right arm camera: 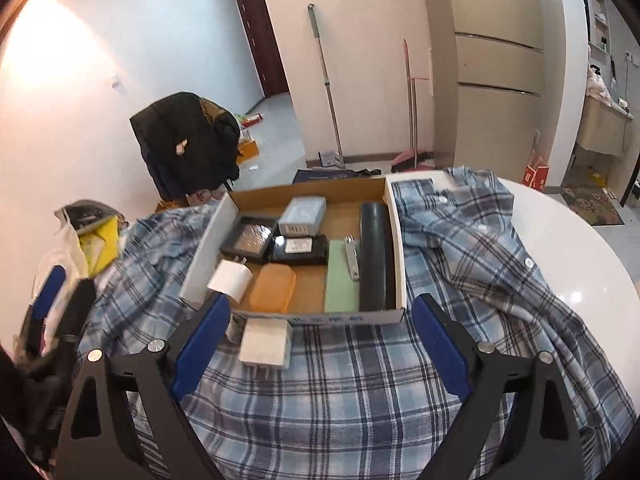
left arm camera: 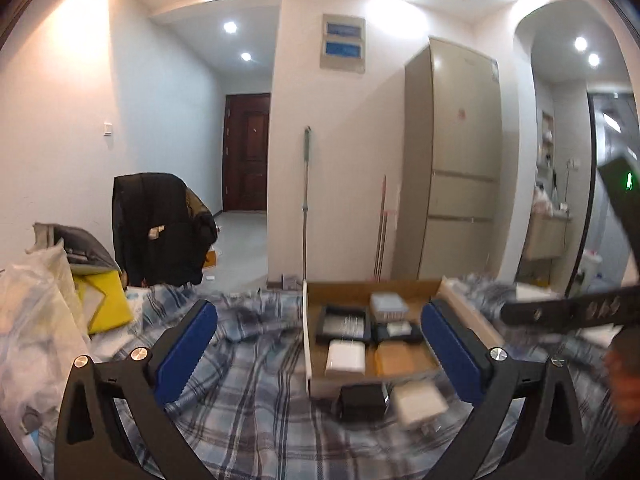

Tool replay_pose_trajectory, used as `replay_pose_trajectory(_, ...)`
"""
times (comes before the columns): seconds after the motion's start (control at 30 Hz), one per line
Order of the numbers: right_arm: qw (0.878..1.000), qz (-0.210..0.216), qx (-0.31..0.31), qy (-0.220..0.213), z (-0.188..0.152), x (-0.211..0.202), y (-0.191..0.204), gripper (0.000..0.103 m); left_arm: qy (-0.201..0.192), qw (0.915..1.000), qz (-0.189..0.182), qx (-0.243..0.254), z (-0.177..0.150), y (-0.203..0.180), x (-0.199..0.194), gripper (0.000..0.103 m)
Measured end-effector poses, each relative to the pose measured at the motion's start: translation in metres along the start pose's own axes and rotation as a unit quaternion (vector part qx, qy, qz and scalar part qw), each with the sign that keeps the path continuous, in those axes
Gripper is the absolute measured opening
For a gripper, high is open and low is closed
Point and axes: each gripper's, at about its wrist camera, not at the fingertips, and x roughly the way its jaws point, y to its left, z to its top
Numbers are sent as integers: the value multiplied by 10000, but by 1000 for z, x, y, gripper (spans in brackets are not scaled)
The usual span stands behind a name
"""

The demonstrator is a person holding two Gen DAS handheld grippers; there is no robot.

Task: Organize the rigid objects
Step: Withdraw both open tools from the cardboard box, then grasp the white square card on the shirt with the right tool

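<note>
Both grippers stand released with nothing between the pads: left gripper (left arm camera: pixel 320 356), right gripper (right arm camera: pixel 320 344).

Landmark: cardboard tray (right arm camera: pixel 394 240), lying on a blue plaid shirt (right arm camera: pixel 340 392) spread over a white round surface (right arm camera: pixel 592 264).

View differences:
- Right wrist view shows the tray's full contents: black framed box (right arm camera: pixel 250 240), pale grey box (right arm camera: pixel 302 216), black flat case (right arm camera: pixel 298 250), white adapter (right arm camera: pixel 230 280), orange pad (right arm camera: pixel 272 290), green flat piece (right arm camera: pixel 342 280), metal clip (right arm camera: pixel 352 258) lying on the green piece, dark cylinder (right arm camera: pixel 373 256) along the tray's right wall.
- Left wrist view hides the right part of the tray behind its own right pad (left arm camera: pixel 448 356); it is blurred, and shows the right gripper's body at its right edge.
- Left wrist view alone shows clearly a black block (left arm camera: pixel 362 400) just outside the tray's near wall, beside a white charger (left arm camera: pixel 420 402).

Task things: small rigid blocks, mostly rectangular.

Position: white charger lies on the shirt touching or just beside the tray's near wall, prongs toward the camera, close to the right gripper's left pad (right arm camera: pixel 200 352) and between both pads of the left gripper.
</note>
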Motion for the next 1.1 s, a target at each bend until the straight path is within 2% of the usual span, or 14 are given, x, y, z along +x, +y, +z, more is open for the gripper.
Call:
replay_pose_trajectory(0.1, 9999, -17, -85, 147, -7, 10, 4, 91, 253, 9995, 122, 117, -2, -2, 11, 103)
replay_pose_trajectory(0.2, 9993, -25, -64, 355, -10, 24, 14, 91, 39, 10000, 45, -75, 2, 6, 1, 103)
replay_pose_trajectory(0.3, 9983, 12, -41, 583, -18, 42, 26, 91, -22, 9997, 121, -226, 3, 14, -3, 103)
replay_pose_trajectory(0.4, 9965, 50, -160, 823, -25, 58, 38, 89, 88, 9991, 202, -353, 0, 22, 1, 103)
replay_pose_trajectory(0.47, 9957, 46, -208, 900, -27, 66, 45, 85, 127, 9988, 212, -435, 0, 26, 3, 103)
replay_pose_trajectory(0.57, 9943, 15, -325, 1018, -30, 74, 54, 80, 451, 9967, 115, -663, -1, 33, 14, 103)
replay_pose_trajectory(0.67, 9938, -11, -311, 1066, -32, 80, 57, 79, 513, 9953, 197, -795, -3, 39, 17, 103)
replay_pose_trajectory(0.7, 9935, -40, -336, 1088, -33, 82, 58, 77, 534, 9947, 183, -858, -3, 42, 18, 103)
replay_pose_trajectory(0.77, 9926, -147, -395, 1136, -34, 88, 61, 65, 575, 9939, 185, -924, -4, 43, 19, 103)
replay_pose_trajectory(1.0, 9911, -95, -373, 1275, -31, 102, 65, 61, 701, 9925, 189, -988, -7, 44, 24, 103)
replay_pose_trajectory(1.03, 9905, -158, -451, 1292, -31, 104, 67, 56, 712, 9925, 185, -978, -7, 44, 24, 103)
replay_pose_trajectory(1.07, 9895, -233, -513, 1330, -32, 107, 69, 46, 724, 9925, 173, -967, -7, 43, 25, 103)
replay_pose_trajectory(1.1, 9887, -234, -516, 1389, -33, 109, 69, 46, 726, 9927, 142, -955, -8, 42, 25, 103)
